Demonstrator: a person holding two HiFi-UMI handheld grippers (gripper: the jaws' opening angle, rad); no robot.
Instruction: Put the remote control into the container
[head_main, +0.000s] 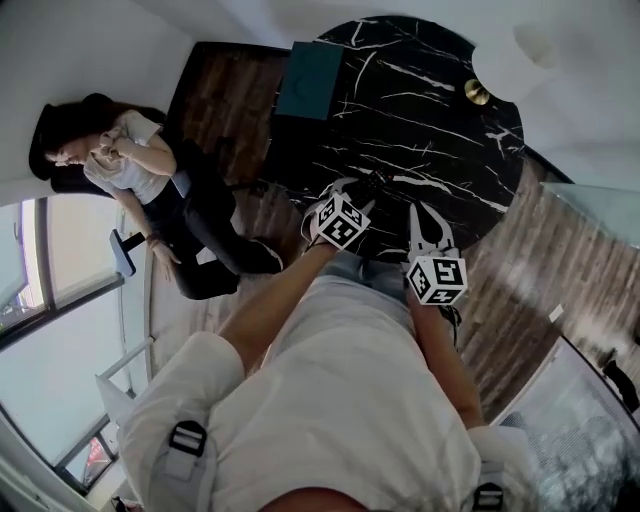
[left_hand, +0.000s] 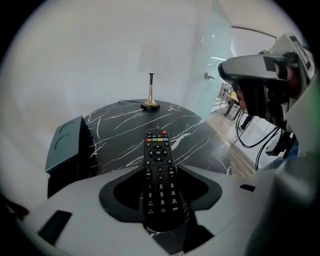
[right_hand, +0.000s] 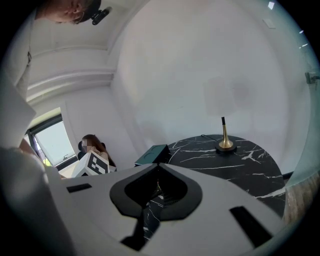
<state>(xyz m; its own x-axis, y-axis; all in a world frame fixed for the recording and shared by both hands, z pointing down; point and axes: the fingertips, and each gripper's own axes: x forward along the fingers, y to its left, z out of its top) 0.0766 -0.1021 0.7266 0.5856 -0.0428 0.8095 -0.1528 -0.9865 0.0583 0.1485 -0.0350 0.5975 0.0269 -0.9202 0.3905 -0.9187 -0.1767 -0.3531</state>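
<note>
Left fingers (left_hand: 75, 197) clamp remote control (left_hand: 159, 175) near table (left_hand: 112, 130) edge.

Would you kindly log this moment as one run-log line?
left gripper: gripping remote control | right gripper: shut, empty | container: apart, remote not yet inside

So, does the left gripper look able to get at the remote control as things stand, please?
Yes, it seems: the remote control sits between the jaws of the left gripper, apparently gripped.
</note>
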